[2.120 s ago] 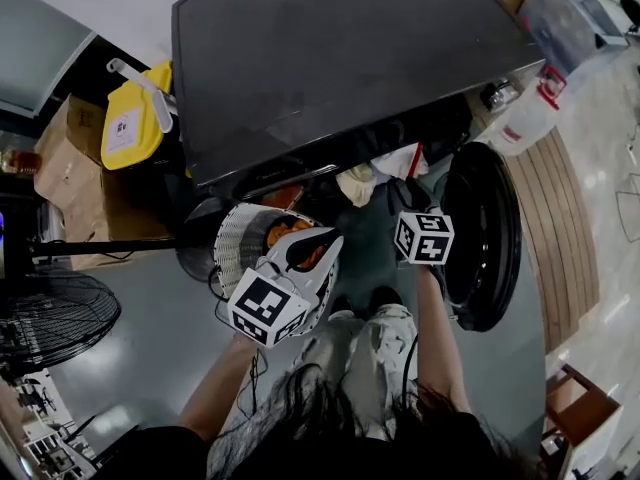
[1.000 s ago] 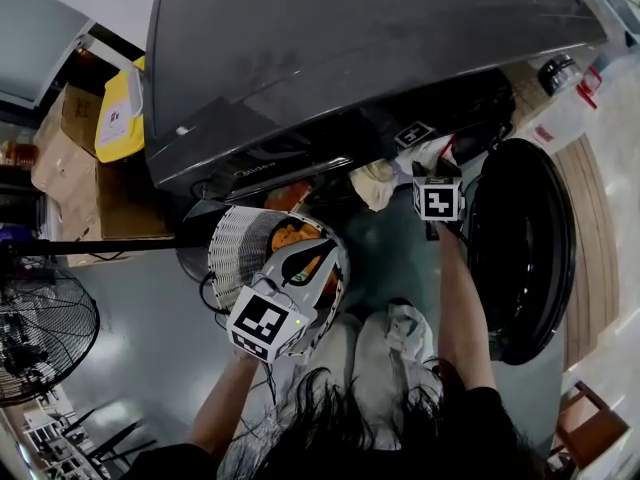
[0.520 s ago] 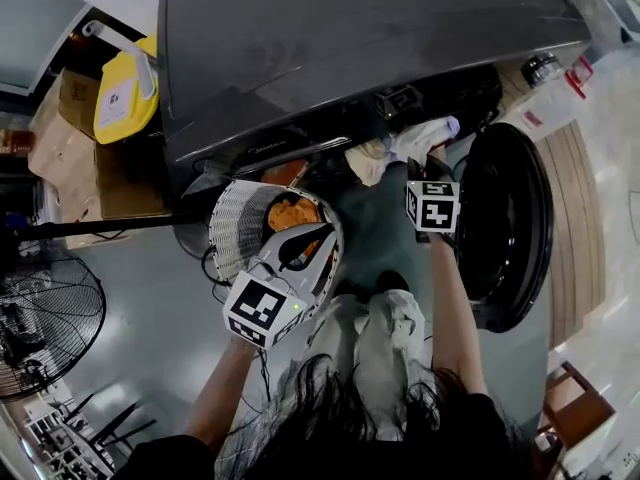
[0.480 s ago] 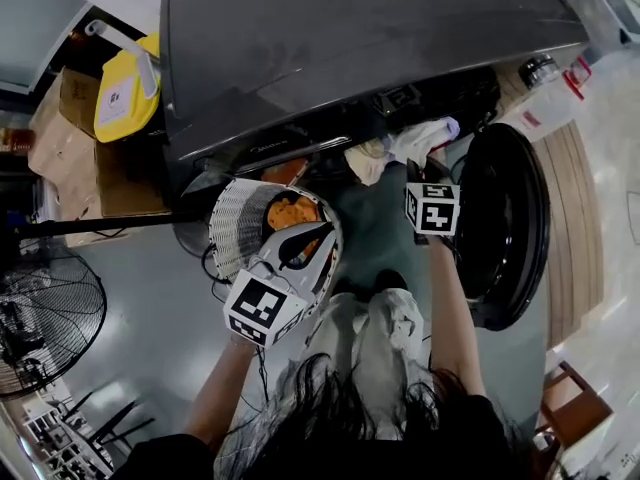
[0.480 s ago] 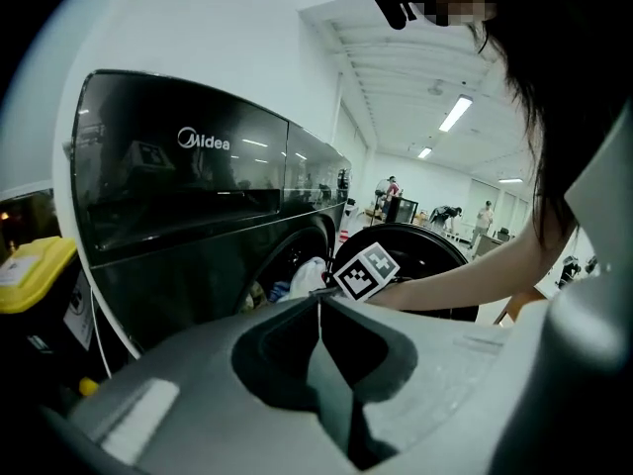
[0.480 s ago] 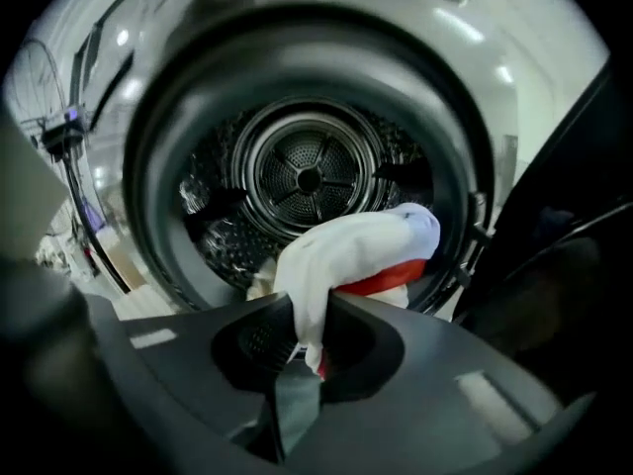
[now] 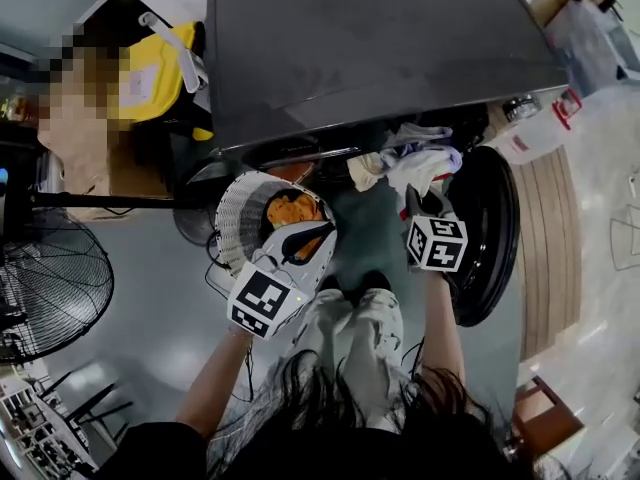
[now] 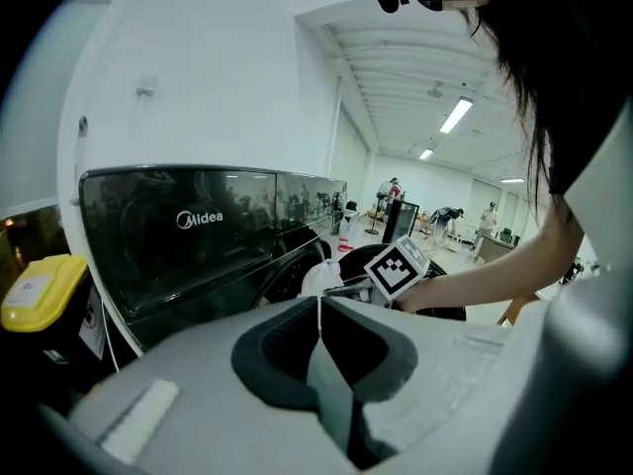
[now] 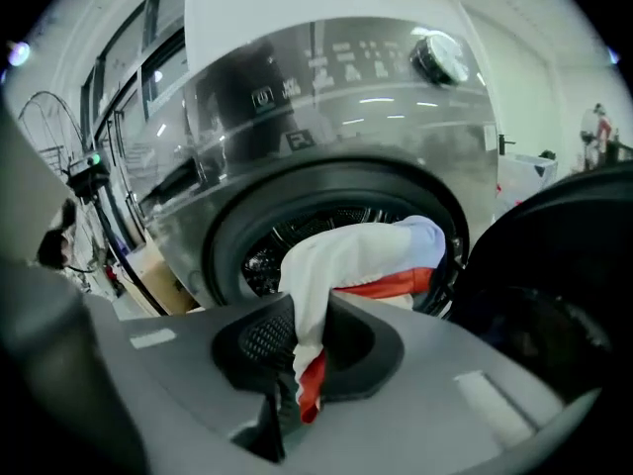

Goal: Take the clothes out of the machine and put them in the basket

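Clothes: a white-and-red garment hangs out of the drum mouth of the machine, one end pinched between the closed jaws of the right hand-held gripper. Its long axis runs from drum to jaws. The basket, holding an orange item, lies to that gripper's left, under the left hand-held gripper, whose jaws meet on nothing. The door stands open. Front panel reads "Midea"; the other panel markings are illegible.

Dark top, pale trousers, grey left gripper and right gripper.
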Available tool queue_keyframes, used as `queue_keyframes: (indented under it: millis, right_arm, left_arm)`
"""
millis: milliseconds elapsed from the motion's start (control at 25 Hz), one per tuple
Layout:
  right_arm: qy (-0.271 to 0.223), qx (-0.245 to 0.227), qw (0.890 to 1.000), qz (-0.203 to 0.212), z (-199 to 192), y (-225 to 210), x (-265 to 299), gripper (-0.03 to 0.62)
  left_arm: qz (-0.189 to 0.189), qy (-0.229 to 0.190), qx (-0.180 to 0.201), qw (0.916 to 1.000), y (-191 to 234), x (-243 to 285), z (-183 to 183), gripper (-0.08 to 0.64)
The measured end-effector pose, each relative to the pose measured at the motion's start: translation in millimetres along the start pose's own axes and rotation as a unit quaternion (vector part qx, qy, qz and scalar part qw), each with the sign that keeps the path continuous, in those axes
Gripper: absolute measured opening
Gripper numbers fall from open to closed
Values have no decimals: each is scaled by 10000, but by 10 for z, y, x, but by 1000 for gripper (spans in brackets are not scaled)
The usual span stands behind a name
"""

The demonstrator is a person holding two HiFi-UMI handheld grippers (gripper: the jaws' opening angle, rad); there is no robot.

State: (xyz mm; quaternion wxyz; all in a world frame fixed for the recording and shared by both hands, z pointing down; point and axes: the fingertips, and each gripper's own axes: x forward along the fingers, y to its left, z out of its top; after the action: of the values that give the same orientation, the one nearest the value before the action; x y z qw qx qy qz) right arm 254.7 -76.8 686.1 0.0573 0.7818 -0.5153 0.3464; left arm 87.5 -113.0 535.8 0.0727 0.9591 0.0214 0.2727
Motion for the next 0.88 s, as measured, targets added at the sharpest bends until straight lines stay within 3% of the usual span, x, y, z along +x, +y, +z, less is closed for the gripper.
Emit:
queue_keyframes:
  millis: [480, 680, 880]
  right_arm:
    - [-339, 352, 9984, 288, 676, 172, -838, 66]
    - [-419, 314, 9974, 494, 937, 270, -1196, 66]
    - [-517, 196, 9954, 778, 1195, 450, -1561, 66]
  left_arm:
    - [196, -68, -188, 9996, -265, -212, 255, 0]
    - [278, -137, -301, 9991, -366, -271, 322, 0]
    - [309, -107, -315, 9990, -487, -321, 395, 45]
